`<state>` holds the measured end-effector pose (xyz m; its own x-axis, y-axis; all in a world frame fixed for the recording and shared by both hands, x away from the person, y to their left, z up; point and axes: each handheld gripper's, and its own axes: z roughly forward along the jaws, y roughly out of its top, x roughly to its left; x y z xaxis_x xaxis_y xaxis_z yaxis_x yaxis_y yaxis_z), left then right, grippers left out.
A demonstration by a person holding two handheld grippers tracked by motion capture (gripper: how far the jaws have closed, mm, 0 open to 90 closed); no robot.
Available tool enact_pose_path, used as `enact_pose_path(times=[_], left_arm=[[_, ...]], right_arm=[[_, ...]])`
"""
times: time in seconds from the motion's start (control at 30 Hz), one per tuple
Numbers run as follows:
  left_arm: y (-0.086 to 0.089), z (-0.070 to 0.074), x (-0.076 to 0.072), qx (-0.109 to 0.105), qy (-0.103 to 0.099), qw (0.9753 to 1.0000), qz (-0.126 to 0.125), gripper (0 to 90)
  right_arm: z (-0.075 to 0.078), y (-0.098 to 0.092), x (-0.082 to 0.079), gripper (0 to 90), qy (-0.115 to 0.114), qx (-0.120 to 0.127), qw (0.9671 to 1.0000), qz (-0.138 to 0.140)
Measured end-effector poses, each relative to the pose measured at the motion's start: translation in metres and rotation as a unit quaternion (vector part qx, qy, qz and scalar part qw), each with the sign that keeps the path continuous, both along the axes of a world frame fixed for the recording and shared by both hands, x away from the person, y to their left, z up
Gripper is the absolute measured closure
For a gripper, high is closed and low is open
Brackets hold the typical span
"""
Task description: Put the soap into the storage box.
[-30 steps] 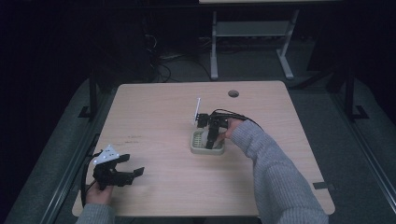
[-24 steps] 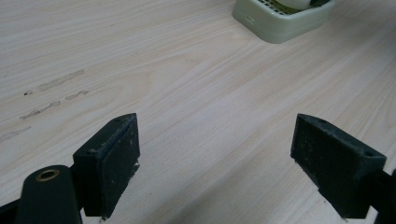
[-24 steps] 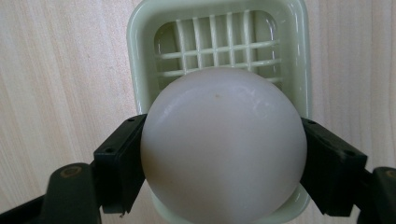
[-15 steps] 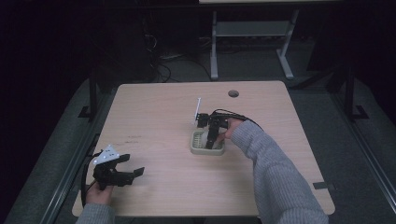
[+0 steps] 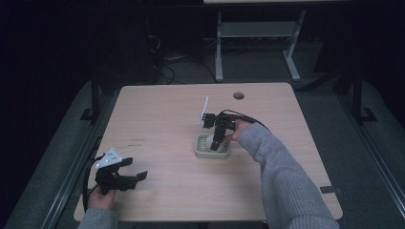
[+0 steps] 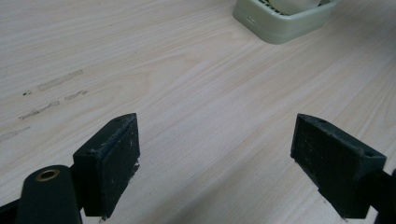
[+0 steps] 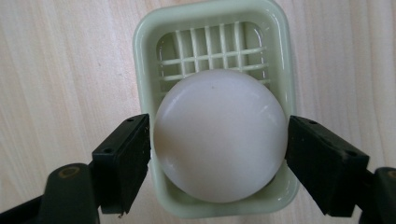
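Note:
A smooth white ball [image 7: 219, 126] lies in a small pale green slatted basket [image 7: 140, 56] near the middle of the wooden table [image 5: 157, 124]. My right gripper [image 7: 218, 151] points down into the basket [image 5: 211, 153], its two jaws pressed against the ball's left and right sides. My left gripper [image 5: 138, 177] rests low at the table's front left corner, held by a hand. In the left gripper view its jaws [image 6: 215, 158] stand wide open over bare wood, with the basket's corner [image 6: 280, 25] farther off.
A thin white stick [image 5: 205, 107] stands up just behind the right gripper. A round cable hole [image 5: 239, 95] sits near the table's far edge. A grey-sleeved arm [image 5: 282, 181] crosses the right front of the table. Metal frame legs [image 5: 219, 43] stand on the floor beyond.

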<state>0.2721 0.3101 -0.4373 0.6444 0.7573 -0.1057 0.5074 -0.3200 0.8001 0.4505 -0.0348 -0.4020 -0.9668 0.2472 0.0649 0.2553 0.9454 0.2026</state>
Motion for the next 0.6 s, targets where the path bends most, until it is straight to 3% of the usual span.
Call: enact_pose_path(times=[0.6], left_arm=[[-0.001, 0.0, 0.0, 0.002, -0.002, 1.0, 0.0, 15.3]], right_arm=[[0.014, -0.017, -0.007, 21.5, -0.009, 0.025, 0.9994, -0.02]])
